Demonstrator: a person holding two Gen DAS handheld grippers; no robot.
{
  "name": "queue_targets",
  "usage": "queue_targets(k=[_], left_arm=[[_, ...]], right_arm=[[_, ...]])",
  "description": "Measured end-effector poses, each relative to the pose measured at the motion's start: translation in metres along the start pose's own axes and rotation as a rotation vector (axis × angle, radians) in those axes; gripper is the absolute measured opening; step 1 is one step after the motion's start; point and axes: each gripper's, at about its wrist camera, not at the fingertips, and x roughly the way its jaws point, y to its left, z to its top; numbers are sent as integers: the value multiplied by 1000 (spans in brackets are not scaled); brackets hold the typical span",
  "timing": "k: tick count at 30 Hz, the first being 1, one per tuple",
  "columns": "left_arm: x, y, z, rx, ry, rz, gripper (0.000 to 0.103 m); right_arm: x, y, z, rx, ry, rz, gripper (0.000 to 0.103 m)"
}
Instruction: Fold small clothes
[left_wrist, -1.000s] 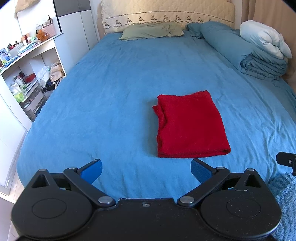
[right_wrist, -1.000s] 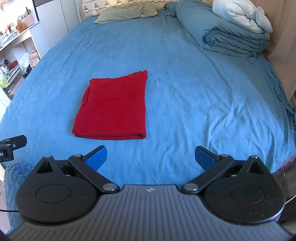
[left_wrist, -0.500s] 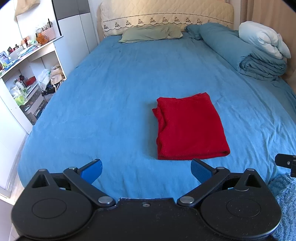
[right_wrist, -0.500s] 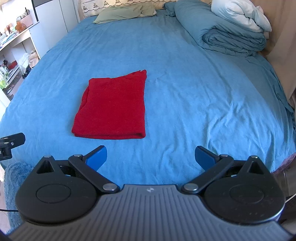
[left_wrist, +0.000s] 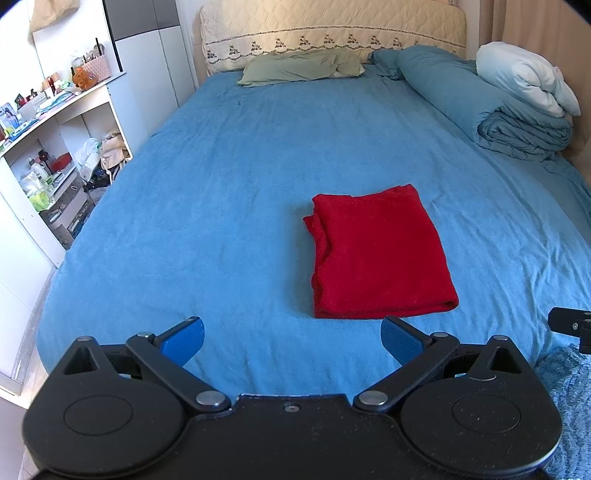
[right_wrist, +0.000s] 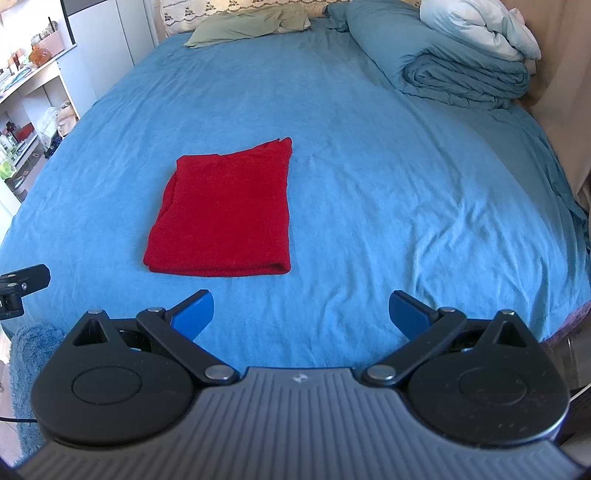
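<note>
Left hand-held gripper (left_wrist: 291, 338): blue pads spread wide, nothing between them, held over the near edge of the bed (left_wrist: 229, 206). Right hand-held gripper (right_wrist: 301, 312): fingers likewise far apart and empty, touching nothing. Red garment (left_wrist: 380, 254), folded into a neat rectangle, lies flat on the blue bed cover, apart from both tools, just beyond the left one's right pad. Rolled blue duvet (right_wrist: 454, 70) and green pillow (left_wrist: 299, 66) at the far end. Shelf (left_wrist: 48, 147) at left, contents too small to identify. Blue fluffy fabric (right_wrist: 26, 373) cut off at frame edge.

Both views bedward, foot-end, shared bed (left_wrist: 258, 184)
</note>
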Motion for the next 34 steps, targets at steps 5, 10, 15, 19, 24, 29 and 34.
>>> queue_targets(k=[5,10,15,19,24,29,34], left_arm=[[-1,2,2,6,0,2,103],[0,2,2,8,2,1,103],[0,1,1,12,-3,-4,103],[-3,-1,-2,39,-23,14,103],[-3,-2,-2,49,-37,26,103],[-3,2,-3,41,-53,10,103],[-2,5,0,32,-62,0,103]], right_arm=[[0,-1,-1,2,-1,-1,103],[0,-2,-2,4,-2,-3,103],[0,-1,-1,3,-2,-1,103],[0,-1,-1,4,-3,0,103],[0,1,-1,2,-8,-1,103],[-1,2,-1,5,-8,-1,103],[0,3,0,5,-8,-4,103]])
